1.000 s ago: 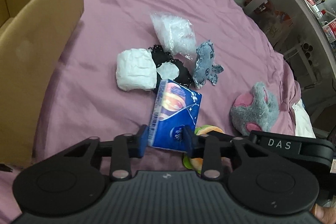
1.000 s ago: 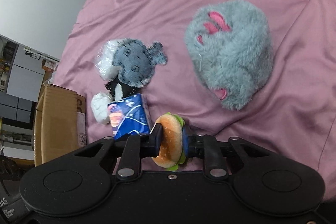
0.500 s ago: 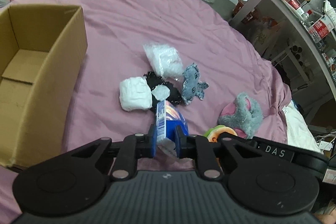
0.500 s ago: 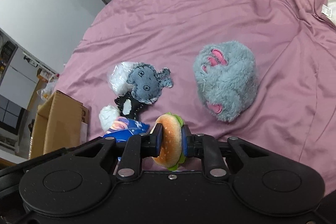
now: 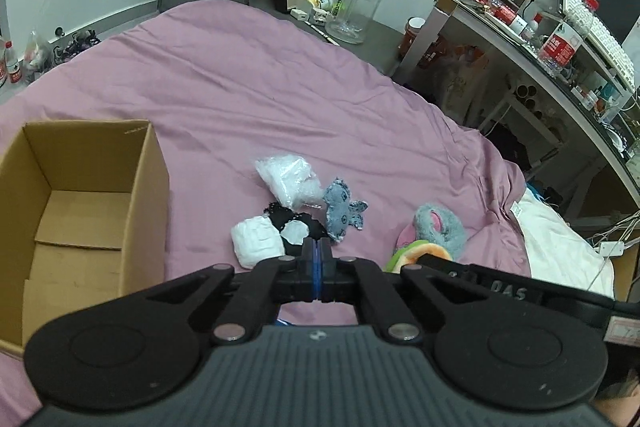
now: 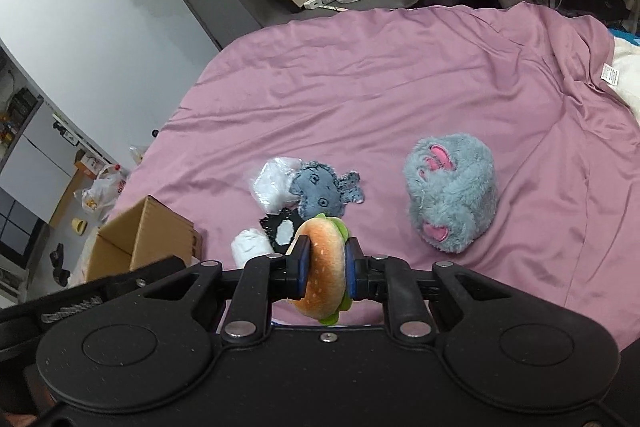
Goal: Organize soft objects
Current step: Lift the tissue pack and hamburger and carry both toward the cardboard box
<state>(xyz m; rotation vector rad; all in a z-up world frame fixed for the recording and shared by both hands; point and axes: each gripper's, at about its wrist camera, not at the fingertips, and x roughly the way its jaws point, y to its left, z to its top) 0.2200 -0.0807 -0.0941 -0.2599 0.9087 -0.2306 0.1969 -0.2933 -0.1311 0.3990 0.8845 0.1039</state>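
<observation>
My left gripper [image 5: 317, 259] is shut high above the bed; only a thin blue sliver shows between its pads, and a bit of the blue tissue pack [image 5: 282, 323] hangs below the jaws. My right gripper [image 6: 324, 259] is shut on a plush hamburger [image 6: 322, 267], which also shows in the left wrist view [image 5: 416, 253]. On the purple bedspread [image 5: 240, 99] lie a white wad [image 5: 258, 241], a black-and-white piece [image 5: 294, 229], a clear bag [image 5: 288, 179], a small grey plush [image 5: 340, 211] and a grey furry paw plush [image 6: 450, 195].
An open cardboard box [image 5: 76, 211] stands on the bed at the left; it also shows in the right wrist view [image 6: 140, 239]. A cluttered desk [image 5: 540, 39] runs along the right. A big clear jar [image 5: 356, 7] stands on a surface beyond the bed.
Both grippers have risen well above the bed. The left jaws have closed much tighter on the blue tissue pack, which has slid mostly out of sight. The hamburger stays gripped.
</observation>
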